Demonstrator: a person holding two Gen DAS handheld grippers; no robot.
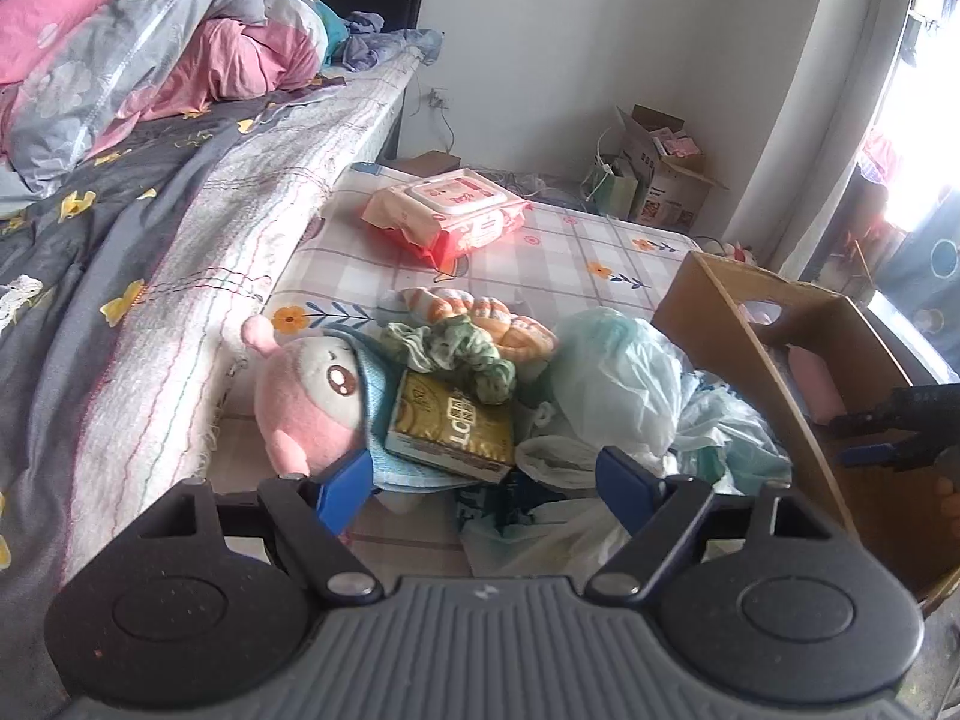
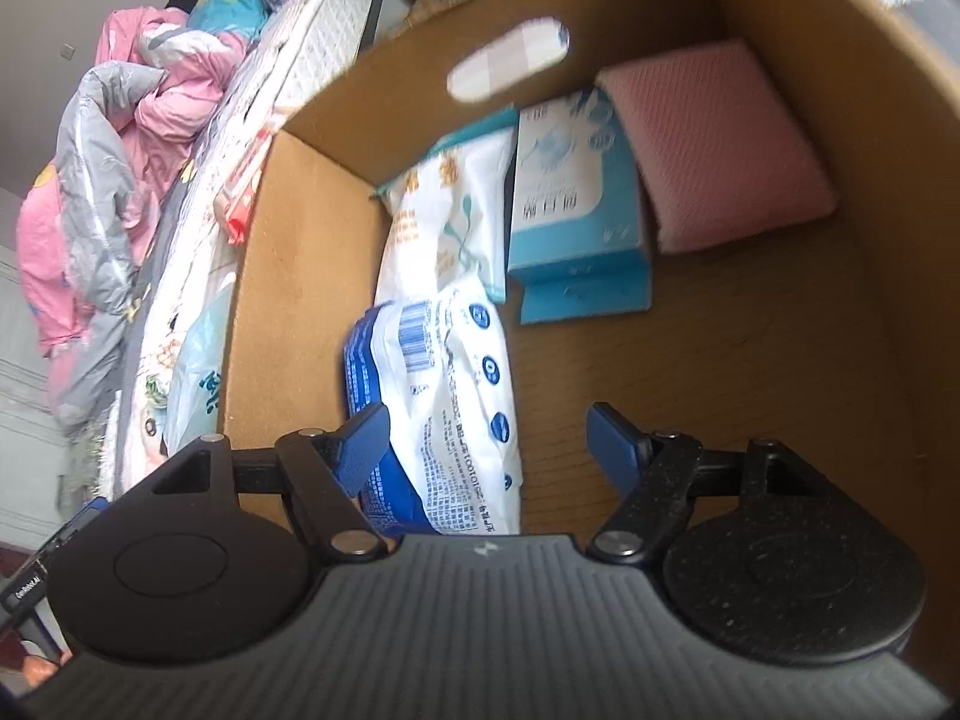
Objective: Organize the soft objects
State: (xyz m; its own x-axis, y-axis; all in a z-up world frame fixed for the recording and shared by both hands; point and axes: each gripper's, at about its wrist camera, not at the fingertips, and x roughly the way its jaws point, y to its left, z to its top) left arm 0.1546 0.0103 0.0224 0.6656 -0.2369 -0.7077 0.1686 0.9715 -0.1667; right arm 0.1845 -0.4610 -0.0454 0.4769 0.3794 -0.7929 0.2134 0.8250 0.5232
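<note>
My left gripper (image 1: pixel 483 480) is open and empty above a heap on the flowered mat (image 1: pixel 576 252): a pink plush toy (image 1: pixel 306 402), a gold box (image 1: pixel 453 426), a green scrunchie (image 1: pixel 450 354), a striped plush (image 1: pixel 486 318) and pale plastic bags (image 1: pixel 612 384). My right gripper (image 2: pixel 486 444) is open inside the cardboard box (image 2: pixel 750 360), just over a blue-and-white wipes pack (image 2: pixel 444 396). Further in lie a white tissue pack (image 2: pixel 450 210), a blue tissue box (image 2: pixel 576 204) and a pink sponge (image 2: pixel 714 144). The right gripper also shows over the box in the left wrist view (image 1: pixel 900 426).
A bed with a grey sheet (image 1: pixel 90 276) and a pink and grey quilt (image 1: pixel 150 54) runs along the left. A red wipes pack (image 1: pixel 456 216) lies further back on the mat. Open cartons (image 1: pixel 660 174) stand by the far wall.
</note>
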